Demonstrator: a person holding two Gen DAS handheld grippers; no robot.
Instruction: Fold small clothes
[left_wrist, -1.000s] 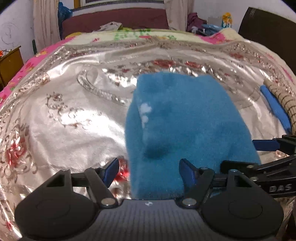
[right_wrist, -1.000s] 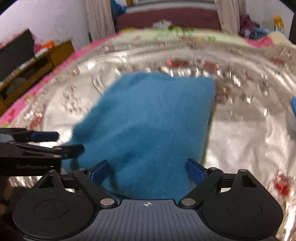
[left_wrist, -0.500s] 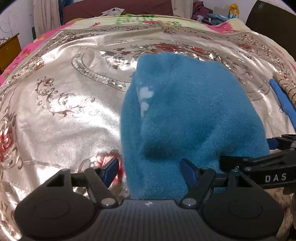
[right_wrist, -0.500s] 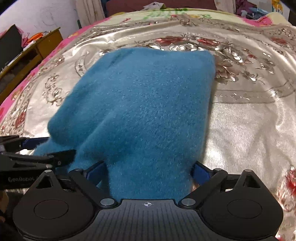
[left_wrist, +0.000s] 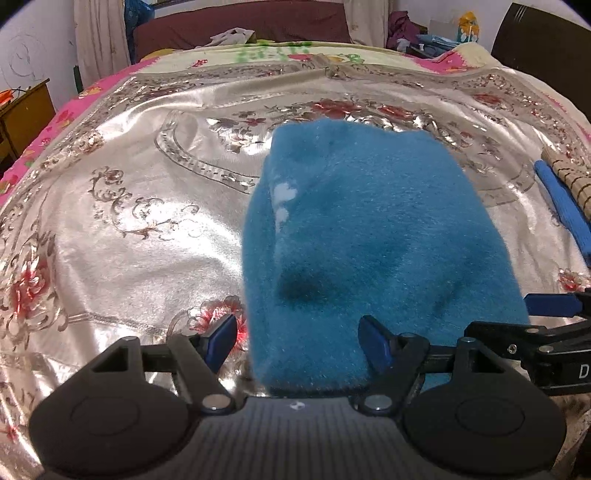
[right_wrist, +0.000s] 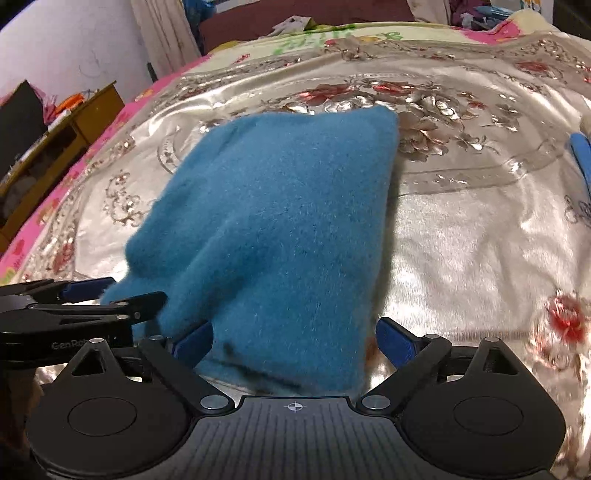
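Both sets of jaws stand wide, and neither pinches anything that I can see. The left gripper (left_wrist: 297, 334) has the near left corner of the blue garment (left_wrist: 369, 229) lying between its fingers; the left blue pad (left_wrist: 221, 338) sits clear of the cloth over the bedspread, the right one just touches or nearly touches the fuzz. The right gripper (right_wrist: 293, 338) straddles the near right part of the same garment (right_wrist: 280, 221), its pads on either side of the cloth without squeezing it. Each tool shows at the edge of the other's view, so the two are close together at the near edge of the cloth.

The garment lies near the middle of the silver flowered bedspread (left_wrist: 122, 236), reaching from the grippers toward the far end of the bed. It looks already doubled over: a thick, neat-sided rectangle with a layered edge along its left side, where a small white mark (left_wrist: 282, 192) shows. My guess is that the folding of this piece is mostly done, and the open jaws suggest a release or a fresh grip for one more fold.

At the right edge of the bedspread lie a blue strip (left_wrist: 561, 206) and a striped piece (left_wrist: 569, 177), possibly further clothes; I cannot tell whether they are folded.
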